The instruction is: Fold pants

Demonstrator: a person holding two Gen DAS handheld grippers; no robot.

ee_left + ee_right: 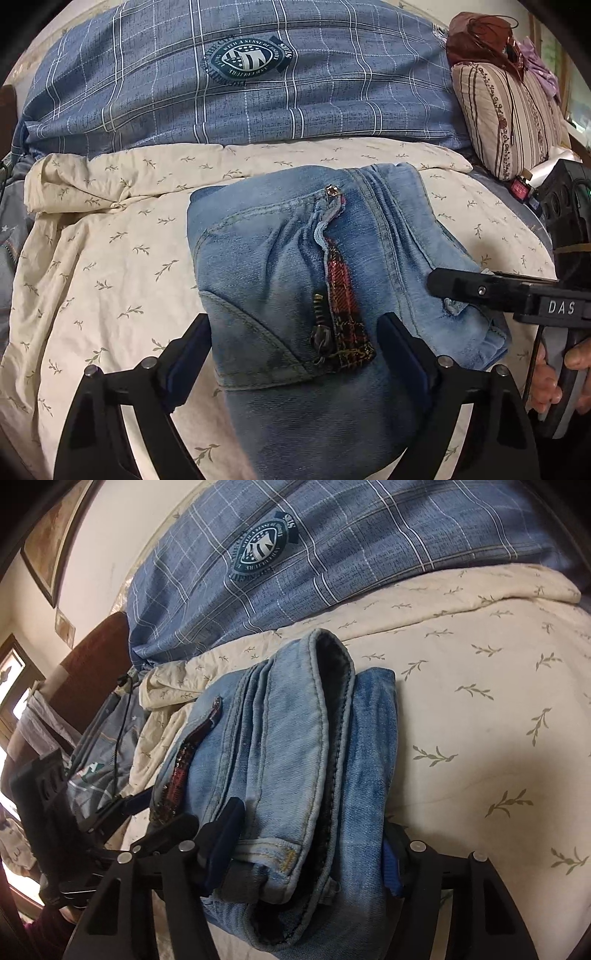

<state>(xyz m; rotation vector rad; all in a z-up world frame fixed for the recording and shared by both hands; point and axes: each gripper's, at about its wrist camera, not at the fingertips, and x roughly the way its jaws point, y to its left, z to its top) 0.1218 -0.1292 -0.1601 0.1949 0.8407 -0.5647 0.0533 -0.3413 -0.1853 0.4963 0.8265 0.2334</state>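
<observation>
Leaf-print sheet [110, 258] bears folded denim pants [295, 258].

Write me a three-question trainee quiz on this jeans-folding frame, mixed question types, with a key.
1. True or false: the jeans lie folded into a compact bundle on the cream leaf-print sheet.
2. Multiple choice: what lies behind the sheet? A) blue plaid bedding B) a wooden chair C) a laundry basket
3. Fill in: the left gripper has its fingers on either ___ of the bundle, while the right gripper straddles the bundle's layered edge.

Key: 1 true; 2 A; 3 side.
</observation>
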